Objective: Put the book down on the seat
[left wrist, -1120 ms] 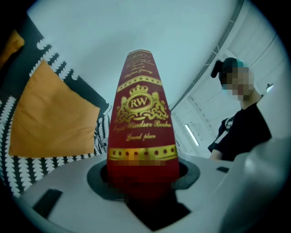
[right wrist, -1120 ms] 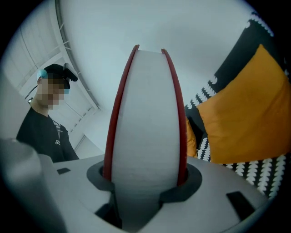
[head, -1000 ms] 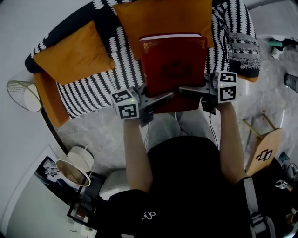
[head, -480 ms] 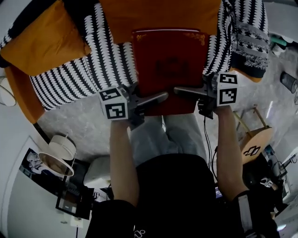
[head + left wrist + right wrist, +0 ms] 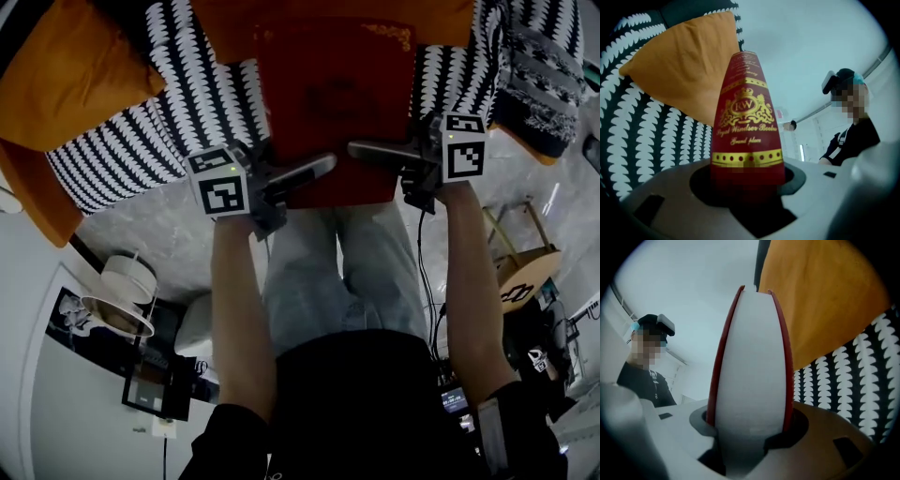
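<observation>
A thick red book (image 5: 333,103) with gold print hangs flat over the front of the sofa seat (image 5: 192,112), which has a black-and-white patterned cover. My left gripper (image 5: 323,167) is shut on the book's near left corner, where the gold-lettered spine (image 5: 746,136) stands between its jaws. My right gripper (image 5: 361,150) is shut on the near right corner, gripping across the white page edge (image 5: 750,366). In the gripper views, the left gripper (image 5: 747,185) and the right gripper (image 5: 750,434) both have the book filling the gap. Whether the book touches the seat is hidden.
One orange cushion (image 5: 66,75) lies on the seat at left and another (image 5: 328,19) stands behind the book. A grey patterned throw (image 5: 544,66) covers the sofa's right arm. A lamp (image 5: 127,291) stands at lower left and a wooden stool (image 5: 520,281) at right, on the marbled floor.
Both grippers have come down with the book toward the seat, still holding it by the near corners. The sofa now fills more of the head view.
</observation>
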Demonstrator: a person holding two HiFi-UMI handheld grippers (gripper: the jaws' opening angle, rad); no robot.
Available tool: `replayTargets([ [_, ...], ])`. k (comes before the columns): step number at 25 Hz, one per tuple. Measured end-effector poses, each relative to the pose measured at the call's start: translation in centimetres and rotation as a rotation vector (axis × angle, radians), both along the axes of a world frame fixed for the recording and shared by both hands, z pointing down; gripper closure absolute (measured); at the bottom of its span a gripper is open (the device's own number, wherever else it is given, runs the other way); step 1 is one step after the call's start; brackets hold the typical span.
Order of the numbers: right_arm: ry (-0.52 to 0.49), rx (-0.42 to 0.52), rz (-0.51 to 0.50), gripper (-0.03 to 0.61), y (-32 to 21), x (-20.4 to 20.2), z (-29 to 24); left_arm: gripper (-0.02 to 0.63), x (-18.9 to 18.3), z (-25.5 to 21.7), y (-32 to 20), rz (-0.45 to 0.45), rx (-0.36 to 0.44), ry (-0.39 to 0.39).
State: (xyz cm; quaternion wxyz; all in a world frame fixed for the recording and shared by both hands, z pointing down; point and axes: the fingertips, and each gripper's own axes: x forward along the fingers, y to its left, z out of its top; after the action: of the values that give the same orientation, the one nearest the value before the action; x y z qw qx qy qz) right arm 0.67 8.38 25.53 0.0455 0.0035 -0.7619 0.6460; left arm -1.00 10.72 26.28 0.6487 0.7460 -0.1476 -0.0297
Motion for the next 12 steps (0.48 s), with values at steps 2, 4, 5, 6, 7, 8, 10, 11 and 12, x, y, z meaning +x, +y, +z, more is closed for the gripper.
replayTargets([
  [2,0.004,-0.006,-0.006,0.337,-0.5,-0.3,1.7,0.388,-0.2,1.6,-0.5,-0.005,-0.007,0.004],
  [4,0.008,-0.013,-0.015,0.337,-0.9,-0.7,3.4,0.388,-0.6,3.3,-0.8,-0.015,-0.015,0.008],
  [5,0.010,-0.021,-0.022,0.337,-1.0,-0.9,4.3,0.388,-0.8,4.2,-0.9,-0.022,-0.023,0.010],
  [6,0.011,-0.031,-0.028,0.337,-1.1,-1.1,5.1,0.388,-0.9,5.1,-1.0,-0.028,-0.033,0.012],
  [7,0.013,-0.041,-0.034,0.337,-1.2,-1.1,5.9,0.388,-1.0,5.8,-1.1,-0.032,-0.043,0.014],
  [8,0.014,-0.048,-0.038,0.337,-1.3,-1.0,6.6,0.388,-0.9,6.5,-1.2,-0.034,-0.052,0.016],
  [10,0.019,-0.053,-0.037,0.337,-1.3,-0.6,7.5,0.388,-0.5,7.5,-1.3,-0.031,-0.060,0.022],
  [11,0.021,-0.053,-0.033,0.337,-1.2,-0.3,8.0,0.388,-0.2,7.9,-1.1,-0.026,-0.061,0.024],
  [12,0.022,-0.052,-0.028,0.337,-1.1,-0.2,8.4,0.388,-0.1,8.4,-1.0,-0.021,-0.060,0.024],
])
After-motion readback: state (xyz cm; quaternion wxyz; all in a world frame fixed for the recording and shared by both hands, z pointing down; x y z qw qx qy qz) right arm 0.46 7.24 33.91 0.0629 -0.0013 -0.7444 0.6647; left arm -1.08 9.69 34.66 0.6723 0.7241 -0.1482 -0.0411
